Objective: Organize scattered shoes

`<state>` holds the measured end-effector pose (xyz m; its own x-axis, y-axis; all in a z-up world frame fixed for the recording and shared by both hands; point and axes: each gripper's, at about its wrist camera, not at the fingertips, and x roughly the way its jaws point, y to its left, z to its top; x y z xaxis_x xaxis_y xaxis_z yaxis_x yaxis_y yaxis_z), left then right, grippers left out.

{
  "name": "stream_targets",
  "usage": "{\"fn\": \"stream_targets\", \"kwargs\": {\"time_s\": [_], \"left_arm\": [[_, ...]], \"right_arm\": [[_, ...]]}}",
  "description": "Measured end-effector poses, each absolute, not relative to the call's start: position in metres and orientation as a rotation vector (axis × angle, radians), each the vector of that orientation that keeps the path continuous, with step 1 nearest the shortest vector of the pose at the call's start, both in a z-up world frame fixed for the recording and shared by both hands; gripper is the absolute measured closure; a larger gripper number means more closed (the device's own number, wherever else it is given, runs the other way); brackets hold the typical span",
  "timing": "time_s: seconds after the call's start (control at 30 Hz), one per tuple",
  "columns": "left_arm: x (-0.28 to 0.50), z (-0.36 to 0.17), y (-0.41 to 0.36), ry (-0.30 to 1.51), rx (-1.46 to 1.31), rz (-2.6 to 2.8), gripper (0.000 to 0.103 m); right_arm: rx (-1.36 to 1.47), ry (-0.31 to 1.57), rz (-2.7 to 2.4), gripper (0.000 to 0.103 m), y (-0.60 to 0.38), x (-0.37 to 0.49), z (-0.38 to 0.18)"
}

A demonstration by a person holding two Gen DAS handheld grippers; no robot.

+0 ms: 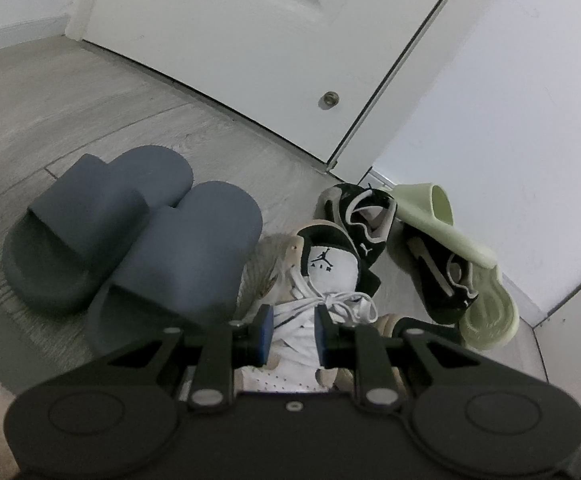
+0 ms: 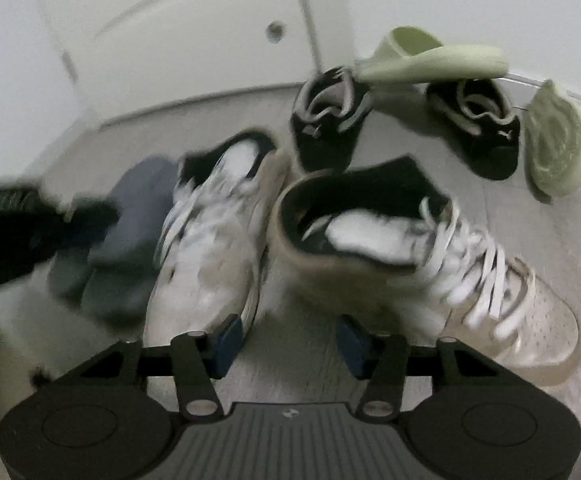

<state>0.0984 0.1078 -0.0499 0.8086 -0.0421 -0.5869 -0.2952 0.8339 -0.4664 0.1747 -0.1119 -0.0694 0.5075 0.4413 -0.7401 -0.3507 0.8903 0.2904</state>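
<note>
White leather high-top sneaker with white laces: on the grey wood-look floor, long axis running 6 to 12 o'clock in the left wrist view, collar at 12, toe at 6. Black-lined collar, white tongue with a jumping-figure logo. Left tongs: blue pads either side of the laced midfoot, apparently pinching it.

Second white high-top sneaker: clear only in the right wrist view, toe toward 4 o'clock, collar toward 10. Right tongs: spread, over bare floor between the two sneakers.

Pair of slate-blue rubber slides: side by side at 9 o'clock, seen whole only in the left view.

Two black low sneakers, two pale-green foam slides: jumbled at 1 o'clock by the white door.
</note>
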Motion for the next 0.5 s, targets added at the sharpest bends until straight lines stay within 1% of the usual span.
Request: {"fn": "stream_targets", "kwargs": {"time_s": [0.03, 0.13, 0.2, 0.27, 0.37, 0.43, 0.47, 0.5], "left_arm": [[0.098, -0.05, 0.108, 0.622, -0.58, 0.146, 0.082], [0.098, -0.051, 0.11, 0.622, -0.586, 0.148, 0.082], [0.098, -0.051, 0.11, 0.621, -0.586, 0.147, 0.082], [0.098, -0.051, 0.11, 0.623, -0.588, 0.146, 0.082], [0.099, -0.052, 0.11, 0.625, -0.59, 0.146, 0.082], [0.099, -0.052, 0.111, 0.624, -0.593, 0.145, 0.082], [0.099, -0.052, 0.111, 0.624, -0.595, 0.145, 0.082], [0.1, -0.052, 0.111, 0.624, -0.597, 0.145, 0.082]], "right_arm": [[0.124, 0.932, 0.481, 0.051, -0.11, 0.18, -0.071], [0.097, 0.915, 0.476, 0.059, -0.1, 0.193, -0.075], [0.097, 0.902, 0.452, 0.067, -0.094, 0.203, -0.078], [0.132, 0.889, 0.44, 0.073, -0.093, 0.213, -0.079], [0.122, 0.847, 0.467, 0.067, -0.095, 0.212, -0.071], [0.051, 0.769, 0.519, 0.055, -0.102, 0.197, -0.057], [0.019, 0.728, 0.533, 0.042, -0.108, 0.188, -0.049], [-0.013, 0.686, 0.547, 0.026, -0.114, 0.18, -0.042]]}}
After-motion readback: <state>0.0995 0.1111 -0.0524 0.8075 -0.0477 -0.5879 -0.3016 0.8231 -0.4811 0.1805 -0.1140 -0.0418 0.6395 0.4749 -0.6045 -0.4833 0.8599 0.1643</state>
